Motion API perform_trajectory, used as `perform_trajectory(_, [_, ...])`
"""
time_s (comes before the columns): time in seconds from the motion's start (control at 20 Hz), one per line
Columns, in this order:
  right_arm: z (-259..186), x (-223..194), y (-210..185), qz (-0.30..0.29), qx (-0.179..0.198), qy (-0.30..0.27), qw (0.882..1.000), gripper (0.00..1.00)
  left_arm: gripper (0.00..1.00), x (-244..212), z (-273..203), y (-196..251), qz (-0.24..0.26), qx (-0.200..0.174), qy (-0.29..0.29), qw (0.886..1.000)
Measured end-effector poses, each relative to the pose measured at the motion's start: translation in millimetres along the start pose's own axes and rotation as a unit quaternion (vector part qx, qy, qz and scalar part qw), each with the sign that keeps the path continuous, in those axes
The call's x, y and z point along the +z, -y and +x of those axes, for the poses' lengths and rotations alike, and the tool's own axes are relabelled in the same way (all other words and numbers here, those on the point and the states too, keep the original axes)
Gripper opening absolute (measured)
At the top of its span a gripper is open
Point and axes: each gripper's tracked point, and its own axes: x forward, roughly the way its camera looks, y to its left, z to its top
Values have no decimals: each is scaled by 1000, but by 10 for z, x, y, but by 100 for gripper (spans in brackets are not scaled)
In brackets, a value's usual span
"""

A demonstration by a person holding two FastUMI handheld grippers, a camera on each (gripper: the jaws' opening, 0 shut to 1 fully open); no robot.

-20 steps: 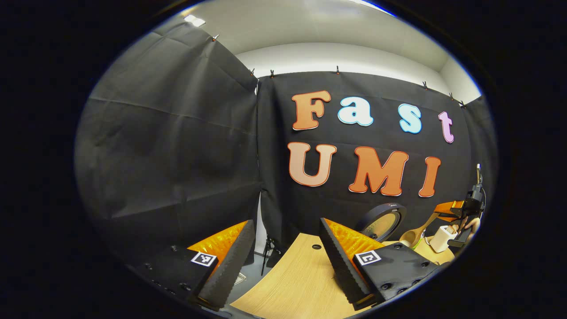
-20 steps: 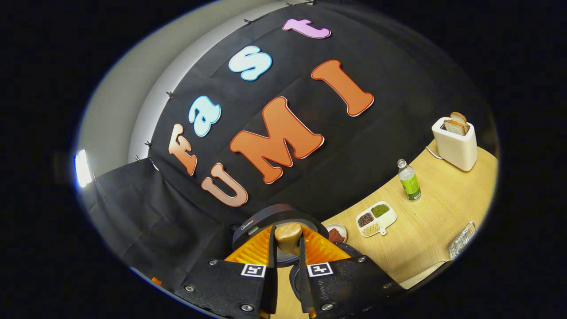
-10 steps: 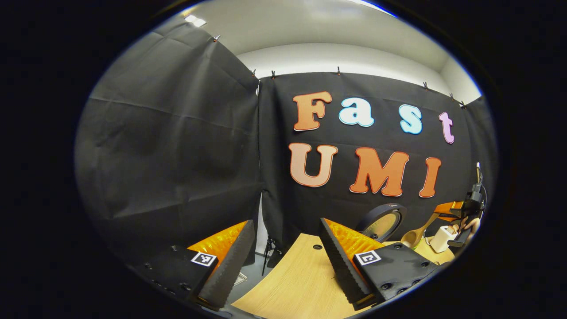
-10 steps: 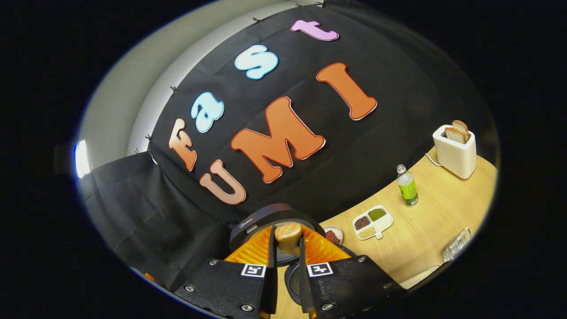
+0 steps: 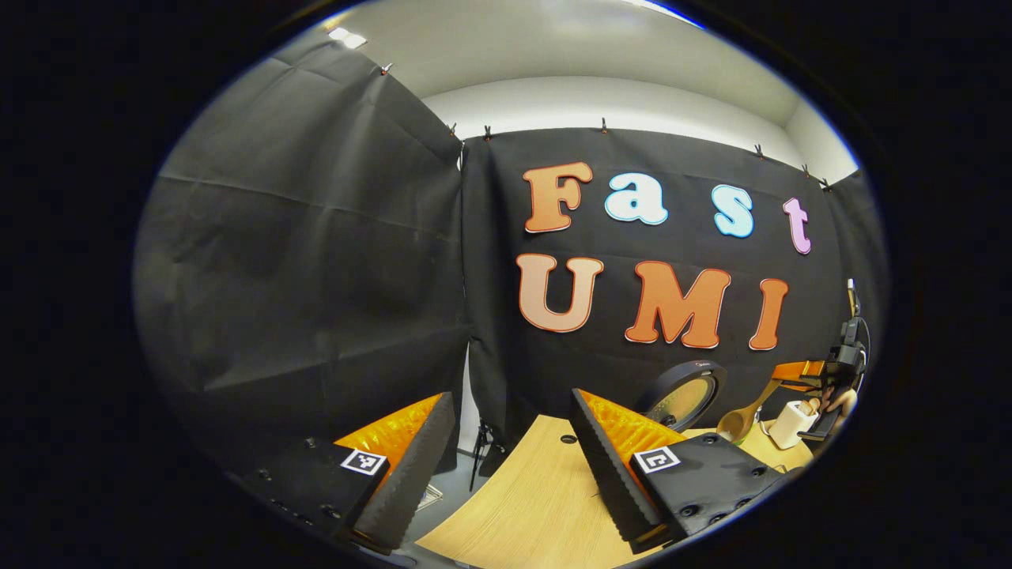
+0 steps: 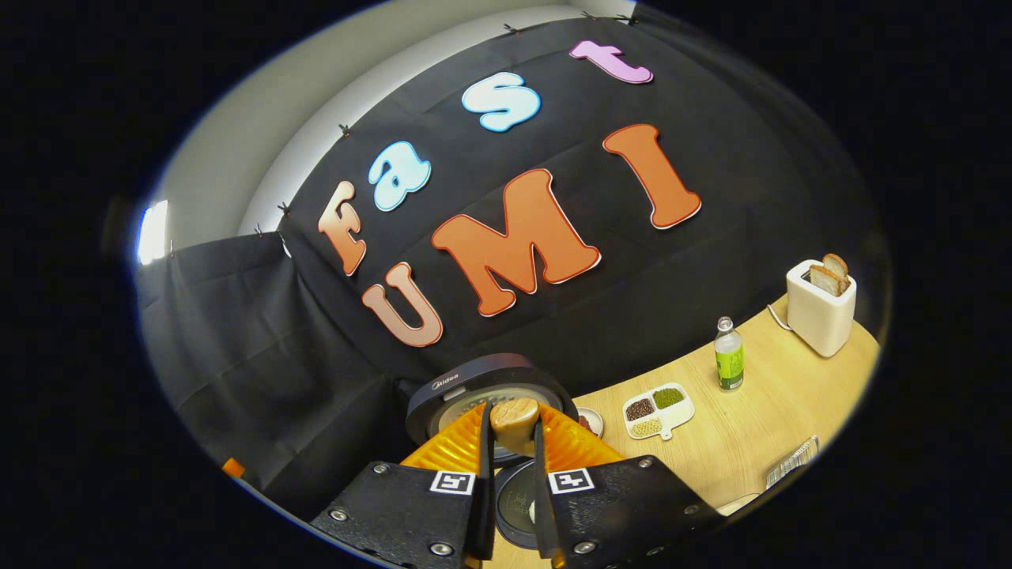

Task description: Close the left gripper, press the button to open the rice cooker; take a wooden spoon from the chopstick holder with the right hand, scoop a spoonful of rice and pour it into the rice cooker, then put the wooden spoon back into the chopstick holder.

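In the right gripper view my right gripper (image 6: 511,431) is shut on the wooden spoon (image 6: 514,415), whose end sticks up between the fingers. Just beyond it stands the rice cooker's raised lid (image 6: 466,383), and the cooker's round opening (image 6: 514,510) lies below the fingers. In the left gripper view my left gripper (image 5: 506,462) is open over the table's left end, holding nothing. Far right there, the cooker lid (image 5: 681,393) stands up, the spoon (image 5: 742,417) slants down from the right gripper (image 5: 800,371), and the white chopstick holder (image 5: 787,423) sits beneath.
On the wooden table (image 6: 759,419) lie a divided dish of beans (image 6: 658,409), a small dish (image 6: 591,420), a green-labelled bottle (image 6: 728,354) and a white toaster with bread (image 6: 822,312). A clear object (image 6: 791,466) sits at the near right edge.
The right gripper view has rolled and dipped with the spoon still held, so more of the cooker's opening shows beneath the fingers. The left gripper has stayed put and open.
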Motion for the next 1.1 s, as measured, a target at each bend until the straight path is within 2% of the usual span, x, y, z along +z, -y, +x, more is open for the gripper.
perform_trajectory(0.25, [-6,-75,-187,-65,16,1,998,20,94,5,-26,-28,0,3,0,1000])
perform_trajectory(0.45, [15,-140,-286,-130,29,8,991,20,94,-22,-28,-43,-1,4,-3,1000])
perform_trajectory(0.5, [14,-165,-310,-144,33,7,989,25,94,-28,-37,-53,-1,6,-3,1000])
perform_trajectory(0.55, [21,-208,-341,-156,37,4,987,20,94,-29,-39,-62,0,7,-3,1000])
perform_trajectory(0.6, [23,-256,-348,-167,42,1,985,25,95,-27,-43,-73,3,10,-4,1000])
perform_trajectory(0.65, [23,-300,-377,-176,48,-3,983,25,95,-26,-44,-89,9,14,-2,1000])
perform_trajectory(0.7, [23,-352,-400,-185,55,-8,981,20,95,-28,-51,-97,15,16,-1,1000])
perform_trajectory(0.85, [15,-453,-399,-196,61,-17,979,20,94,-17,-74,-71,21,14,-1,1000])
perform_trajectory(1.1, [-84,-369,-290,-171,56,-9,984,20,94,6,-106,-95,18,14,1,1000])
